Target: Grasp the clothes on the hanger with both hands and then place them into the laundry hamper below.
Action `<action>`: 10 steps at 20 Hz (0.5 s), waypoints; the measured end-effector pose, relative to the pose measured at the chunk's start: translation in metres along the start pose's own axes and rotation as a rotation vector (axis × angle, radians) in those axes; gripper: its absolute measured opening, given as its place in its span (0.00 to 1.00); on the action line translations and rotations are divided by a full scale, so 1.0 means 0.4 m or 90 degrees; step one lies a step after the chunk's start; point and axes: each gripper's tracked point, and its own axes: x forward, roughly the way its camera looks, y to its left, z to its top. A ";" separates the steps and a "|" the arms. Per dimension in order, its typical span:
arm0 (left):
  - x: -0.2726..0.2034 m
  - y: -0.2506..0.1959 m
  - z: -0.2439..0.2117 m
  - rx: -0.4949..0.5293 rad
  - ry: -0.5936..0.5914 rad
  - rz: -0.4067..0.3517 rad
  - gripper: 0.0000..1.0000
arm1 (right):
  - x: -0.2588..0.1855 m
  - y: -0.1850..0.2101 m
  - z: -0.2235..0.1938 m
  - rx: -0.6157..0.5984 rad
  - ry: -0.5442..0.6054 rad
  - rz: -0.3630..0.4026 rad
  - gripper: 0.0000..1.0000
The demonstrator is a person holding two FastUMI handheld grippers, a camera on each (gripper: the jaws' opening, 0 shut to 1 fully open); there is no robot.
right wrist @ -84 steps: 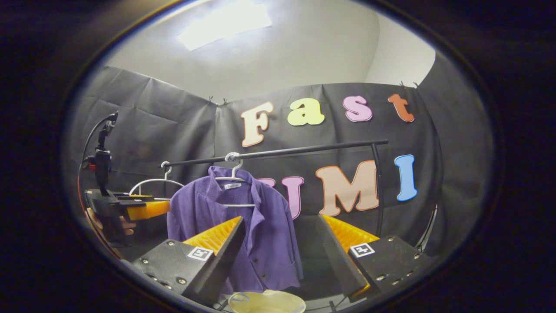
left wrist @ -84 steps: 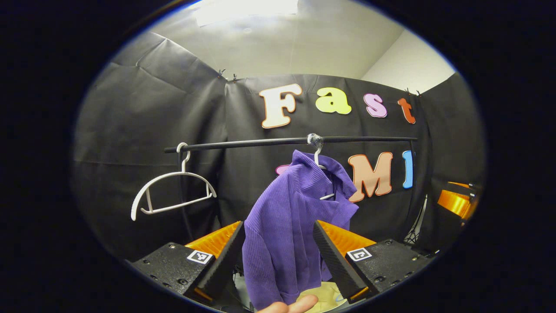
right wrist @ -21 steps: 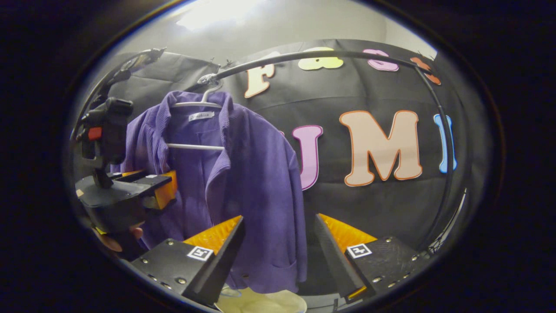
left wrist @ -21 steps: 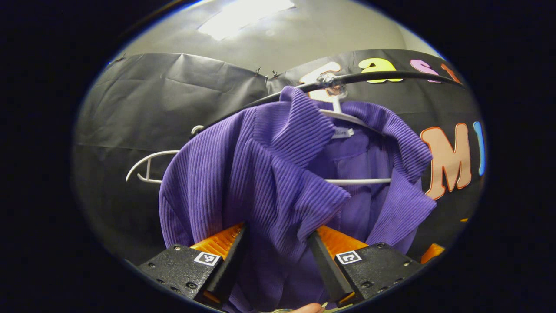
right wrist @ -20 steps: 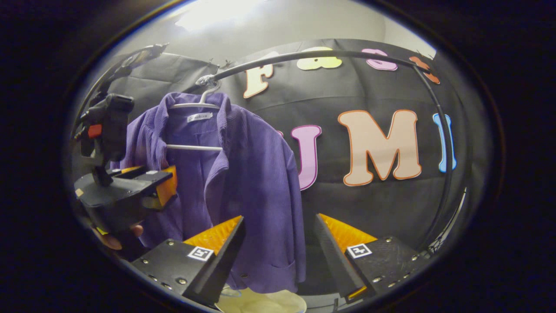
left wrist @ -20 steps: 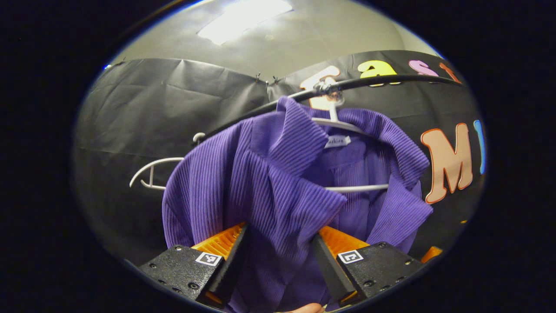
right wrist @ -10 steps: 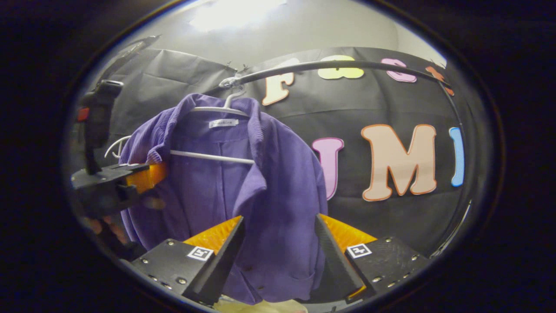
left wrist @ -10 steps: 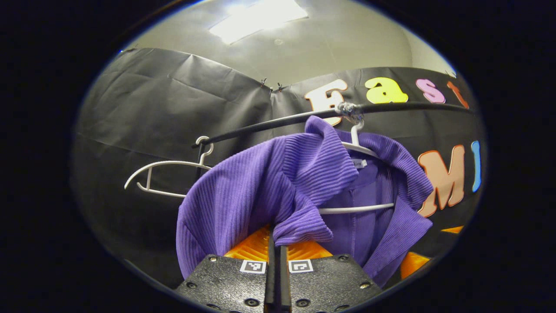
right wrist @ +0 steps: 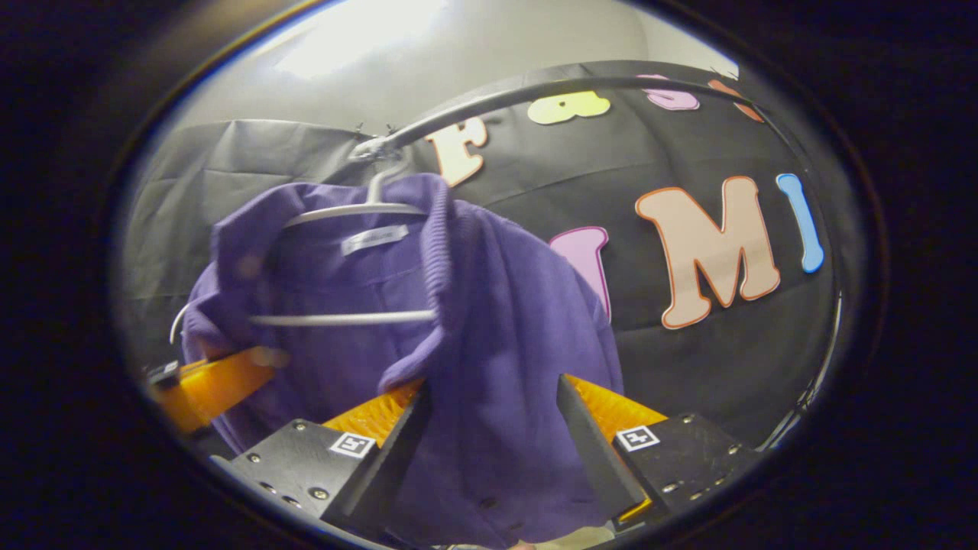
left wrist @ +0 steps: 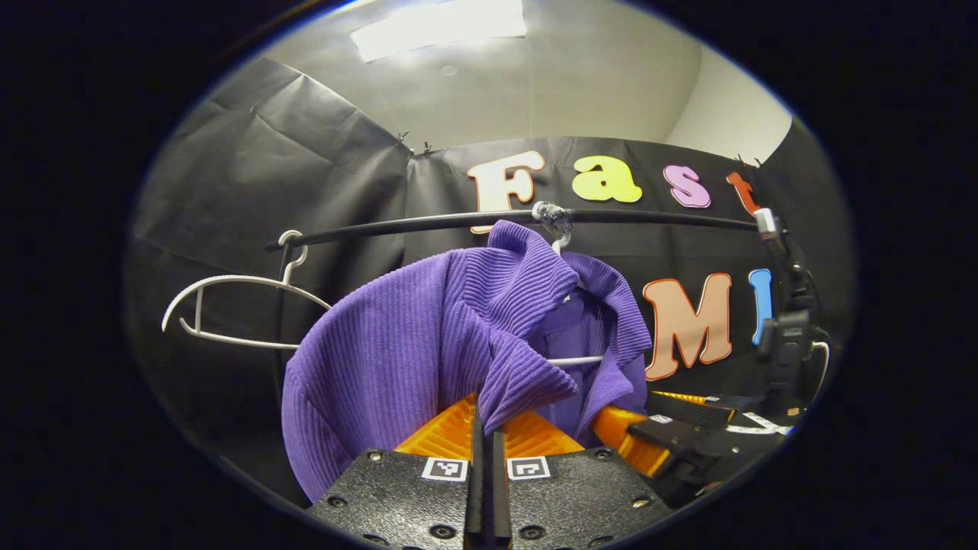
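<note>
Purple shirt (left wrist: 397,344) (ribbed) clamped in left tool (left wrist: 486,451), right tool (right wrist: 489,428) spread apart around it.

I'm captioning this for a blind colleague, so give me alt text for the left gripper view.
The left gripper, fingers shut, pinches the purple jacket by its front edge; the jacket hangs on a white hanger from a black rail. An empty hanger hangs left; the right gripper is at lower right.

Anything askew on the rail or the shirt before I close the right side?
The purple shirt sits lopsided on its hanger: the left gripper has its lapel pinched and pulled out. The spare hanger hangs tilted. Right gripper jaws are open around the other front.
</note>
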 end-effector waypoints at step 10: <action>-0.042 -0.069 -0.005 -0.046 0.048 -0.148 0.05 | 0.190 -0.044 0.028 0.001 0.034 -0.033 0.60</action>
